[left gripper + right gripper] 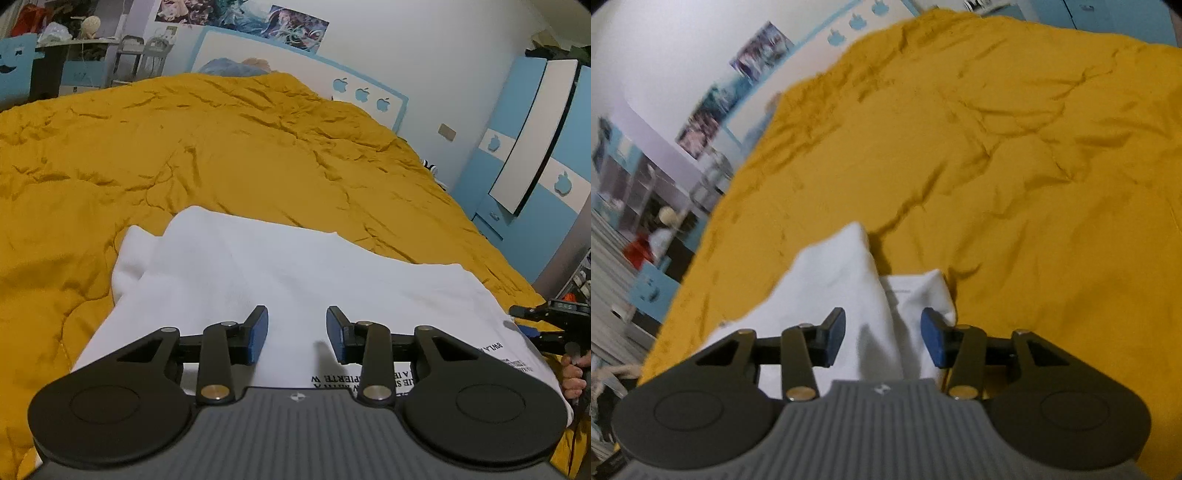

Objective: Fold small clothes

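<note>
White T-shirt lies spread on the bed's mustard-yellow quilt, partly folded, with one folded layer lying over another at its far left edge. Black printed lettering on the cloth shows near our left gripper, upside down from that camera.

We hold the left gripper just over the shirt with its blue pads parted; the fabric lies flat beneath the gap and neither pad presses on it. At the right edge of that view we see the right gripper and a few fingers of the hand around its handle, next to the shirt's near right corner.

From the right wrist, we see a raised fold of the white cloth running forward between the spread jaws of the right gripper. Its pads stand apart on either side and do not pinch it. That picture is slightly blurred.

A blue-trimmed headboard stands past the bed, and a blue-and-white wardrobe stands to the right.
</note>
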The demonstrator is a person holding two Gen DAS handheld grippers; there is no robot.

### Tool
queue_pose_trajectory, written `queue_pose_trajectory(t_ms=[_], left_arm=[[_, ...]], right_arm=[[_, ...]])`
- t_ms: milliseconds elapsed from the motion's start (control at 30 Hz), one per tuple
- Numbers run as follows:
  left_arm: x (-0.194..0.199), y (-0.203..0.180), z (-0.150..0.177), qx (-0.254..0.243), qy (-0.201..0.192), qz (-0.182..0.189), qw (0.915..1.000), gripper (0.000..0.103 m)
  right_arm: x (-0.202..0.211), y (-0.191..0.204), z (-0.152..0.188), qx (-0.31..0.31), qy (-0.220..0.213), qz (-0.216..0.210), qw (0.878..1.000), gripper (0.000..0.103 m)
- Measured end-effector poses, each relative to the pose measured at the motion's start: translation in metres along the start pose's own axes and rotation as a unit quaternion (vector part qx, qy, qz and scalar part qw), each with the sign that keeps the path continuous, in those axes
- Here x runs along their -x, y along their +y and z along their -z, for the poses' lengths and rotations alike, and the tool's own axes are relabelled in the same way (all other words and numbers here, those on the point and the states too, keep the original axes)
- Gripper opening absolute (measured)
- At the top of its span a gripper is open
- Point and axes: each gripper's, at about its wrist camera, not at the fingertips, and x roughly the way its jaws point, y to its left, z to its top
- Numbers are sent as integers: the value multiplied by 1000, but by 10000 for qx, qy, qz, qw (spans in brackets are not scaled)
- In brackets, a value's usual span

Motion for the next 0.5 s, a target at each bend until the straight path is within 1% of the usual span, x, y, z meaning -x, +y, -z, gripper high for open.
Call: queue_pose_trajectory(t_ms=[33, 100, 133, 167, 233, 267, 300, 333, 400, 433, 500], left_arm=[[-1, 0, 0, 25, -1, 2, 10000, 44], [-1, 0, 0, 17, 4, 6, 10000, 46], [-1, 0, 1, 10, 19, 9, 10000, 47], [-2, 0, 1, -6, 36, 13, 10000, 47], [-2, 0, 3, -9, 61, 27, 10000, 48], [-2, 1, 3, -6, 71, 34, 10000, 48], [-1, 1, 3, -6, 64, 33, 10000, 48], [-1, 1, 2, 1, 68, 40, 10000, 48], [0, 3, 2, 70, 100, 73, 9999, 48], [0, 5, 1, 167, 110, 114, 9997, 48], [2, 11, -1, 460, 138, 208, 9986, 48]], right_arm=[[2, 2, -1, 54, -41, -136, 9999, 41], [3, 10, 0, 188, 28, -342, 9992, 41], [-1, 15, 2, 276, 135, -327, 9990, 41], [-5, 18, 4, 341, 238, -221, 9989, 39], [-13, 13, 7, 184, 349, 3, 9992, 18], [-17, 8, 6, 42, 345, 93, 9994, 3], [-20, 3, 5, -124, 331, 138, 9993, 2], [-21, -3, 5, -305, 266, 43, 9992, 2], [-17, -1, 5, -316, 9, 114, 9994, 1], [-10, 2, 6, -345, -278, 211, 9988, 1], [2, 3, 10, -635, -681, 333, 9951, 1]])
